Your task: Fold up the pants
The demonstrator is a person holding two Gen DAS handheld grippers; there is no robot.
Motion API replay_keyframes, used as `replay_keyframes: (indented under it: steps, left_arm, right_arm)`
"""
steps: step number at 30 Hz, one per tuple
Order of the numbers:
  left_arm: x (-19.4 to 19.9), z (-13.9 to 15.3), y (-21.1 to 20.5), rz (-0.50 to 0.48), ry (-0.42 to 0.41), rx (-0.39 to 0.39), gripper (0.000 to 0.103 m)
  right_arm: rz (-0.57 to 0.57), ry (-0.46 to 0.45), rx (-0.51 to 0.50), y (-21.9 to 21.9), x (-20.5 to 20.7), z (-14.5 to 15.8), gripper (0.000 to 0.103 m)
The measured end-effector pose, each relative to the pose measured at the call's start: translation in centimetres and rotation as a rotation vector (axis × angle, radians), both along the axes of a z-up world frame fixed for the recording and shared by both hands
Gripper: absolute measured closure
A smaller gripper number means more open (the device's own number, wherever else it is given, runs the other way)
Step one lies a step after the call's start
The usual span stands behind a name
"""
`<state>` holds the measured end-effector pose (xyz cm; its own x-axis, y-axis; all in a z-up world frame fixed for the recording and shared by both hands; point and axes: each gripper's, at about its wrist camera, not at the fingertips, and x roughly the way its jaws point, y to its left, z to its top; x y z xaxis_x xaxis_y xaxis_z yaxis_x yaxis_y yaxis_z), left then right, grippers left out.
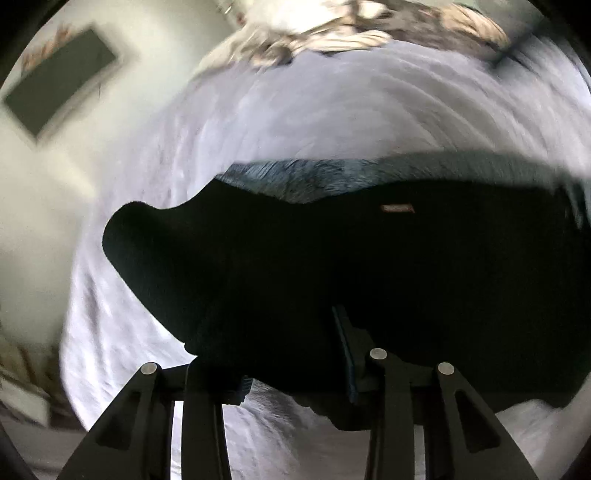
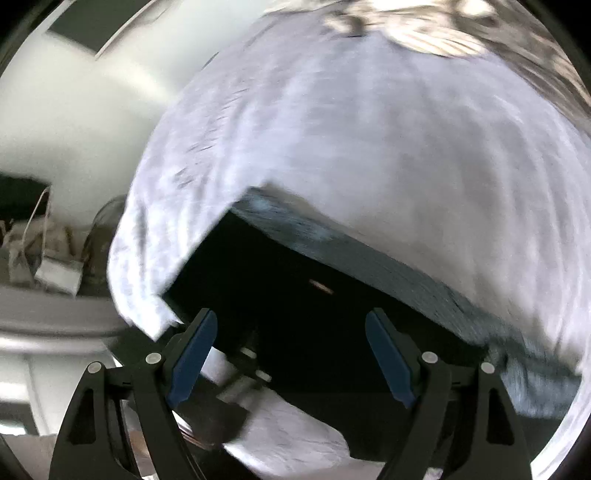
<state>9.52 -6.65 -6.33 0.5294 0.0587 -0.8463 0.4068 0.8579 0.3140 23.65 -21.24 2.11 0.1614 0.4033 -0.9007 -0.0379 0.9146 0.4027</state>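
Note:
The black pants [image 1: 332, 273] lie on a pale lilac bedsheet [image 1: 295, 122], with a small tag [image 1: 397, 208] on the dark cloth and a greyish-blue fuzzy strip along the far edge. My left gripper [image 1: 291, 350] stands open at the near edge; the black cloth drapes over and between its fingers, hiding the tips. In the right wrist view the pants [image 2: 295, 295] run from the centre to the lower right. My right gripper [image 2: 291, 354] is open, blue pads [image 2: 192, 358] wide apart, just above the near edge of the pants, holding nothing.
A patterned blanket or pillow [image 1: 351, 26] lies at the far end of the bed. A wall with a dark framed picture [image 1: 59, 85] is at left. In the right wrist view, a cluttered side surface with bags and a cable [image 2: 48, 254] lies left of the bed.

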Motion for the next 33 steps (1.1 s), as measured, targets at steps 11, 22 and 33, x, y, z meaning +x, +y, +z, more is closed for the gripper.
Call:
replay_keyframes:
  steps: [11,22,33]
  left_arm:
    - [-0.8,0.1,-1.0,-0.056,-0.077,0.101,0.065]
    - [-2.7,2.7,-2.8,-0.122,-0.132,0.085,0.065]
    - [-7.1,12.1,-9.6,-0.266,-0.17,-0.14,0.065]
  right_arm:
    - [0.338,0.235,-0.021,11.7,5.8,-4.8,0.017]
    - [0.246,0.253,0.058,7.6,4.9,-4.7,0.086]
    - [-0.071,0.027,0.368,-8.2,-4.3,3.0,0.086]
